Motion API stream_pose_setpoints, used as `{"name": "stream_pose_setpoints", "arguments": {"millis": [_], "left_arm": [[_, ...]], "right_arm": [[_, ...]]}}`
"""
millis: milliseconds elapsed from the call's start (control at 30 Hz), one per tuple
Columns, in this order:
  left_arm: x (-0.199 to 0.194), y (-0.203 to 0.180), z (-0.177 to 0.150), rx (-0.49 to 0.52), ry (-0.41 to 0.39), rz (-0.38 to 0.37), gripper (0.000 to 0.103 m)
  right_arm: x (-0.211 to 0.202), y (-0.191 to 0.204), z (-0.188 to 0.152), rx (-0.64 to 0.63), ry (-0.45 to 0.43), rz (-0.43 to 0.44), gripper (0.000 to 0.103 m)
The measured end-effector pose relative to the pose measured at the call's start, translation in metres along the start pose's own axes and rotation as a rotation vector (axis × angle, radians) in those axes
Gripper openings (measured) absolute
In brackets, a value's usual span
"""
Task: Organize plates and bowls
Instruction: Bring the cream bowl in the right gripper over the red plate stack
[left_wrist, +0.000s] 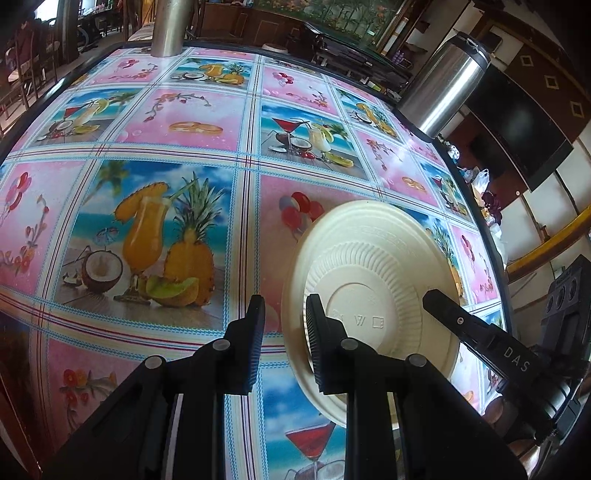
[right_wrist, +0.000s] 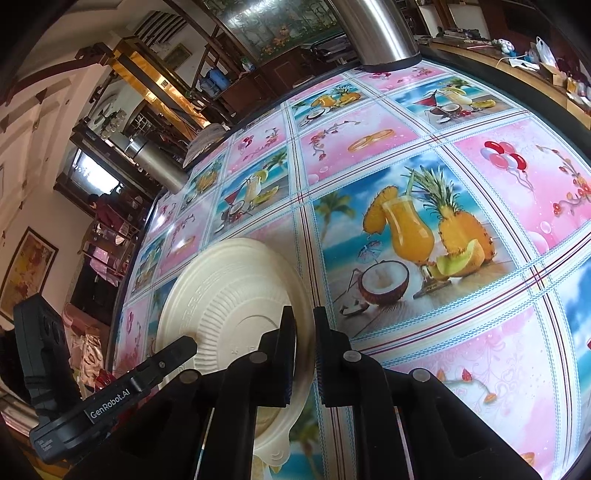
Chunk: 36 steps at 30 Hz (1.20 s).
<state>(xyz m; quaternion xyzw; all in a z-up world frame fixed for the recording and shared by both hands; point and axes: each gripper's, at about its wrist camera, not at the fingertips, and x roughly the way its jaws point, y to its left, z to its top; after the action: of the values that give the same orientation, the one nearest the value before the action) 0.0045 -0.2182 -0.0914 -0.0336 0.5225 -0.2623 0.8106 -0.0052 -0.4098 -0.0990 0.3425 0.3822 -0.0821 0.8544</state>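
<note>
In the left wrist view, a cream plate (left_wrist: 373, 280) stood tilted, underside up, over the tablecloth (left_wrist: 147, 206); the left gripper (left_wrist: 286, 339) showed a gap, its grip unclear. In the right wrist view, the right gripper (right_wrist: 304, 354) pinched the plate's (right_wrist: 229, 295) rim.

We note the surface (left_wrist: 147, 122) under a glossy cloth of pink and blue squares: cocktails, pineapples, balloons. A steel flask (left_wrist: 443, 81) stands near its far right edge, a steel post (left_wrist: 170, 26) at the far side, dark wooden cabinets (left_wrist: 258, 22) behind
</note>
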Motion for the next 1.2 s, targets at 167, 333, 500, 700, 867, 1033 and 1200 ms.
{"name": "stream_pose_setpoints", "arguments": {"millis": [167, 333, 500, 700, 867, 1033, 1200], "left_arm": [[-0.005, 0.006, -0.009, -0.004, 0.003, 0.004, 0.02], [-0.01, 0.012, -0.018, -0.008, 0.008, 0.019, 0.02], [-0.014, 0.015, -0.026, -0.008, 0.013, 0.034, 0.02], [-0.014, 0.015, -0.034, -0.001, 0.025, 0.045, 0.02], [-0.019, 0.016, -0.041, 0.0, 0.019, 0.059, 0.02], [-0.024, 0.018, -0.047, -0.001, 0.014, 0.067, 0.02], [-0.029, 0.018, -0.052, 0.001, 0.005, 0.077, 0.02]], "right_arm": [[0.001, 0.005, -0.007, 0.001, 0.0, 0.002, 0.01], [0.002, 0.011, -0.014, -0.002, 0.004, 0.013, 0.01], [0.002, 0.018, -0.021, -0.014, 0.008, 0.021, 0.01], [0.007, 0.024, -0.027, -0.024, 0.033, 0.027, 0.01], [0.006, 0.026, -0.033, -0.022, 0.038, 0.033, 0.01], [0.005, 0.027, -0.038, -0.019, 0.034, 0.035, 0.01], [0.004, 0.028, -0.045, -0.015, 0.031, 0.044, 0.01]]}}
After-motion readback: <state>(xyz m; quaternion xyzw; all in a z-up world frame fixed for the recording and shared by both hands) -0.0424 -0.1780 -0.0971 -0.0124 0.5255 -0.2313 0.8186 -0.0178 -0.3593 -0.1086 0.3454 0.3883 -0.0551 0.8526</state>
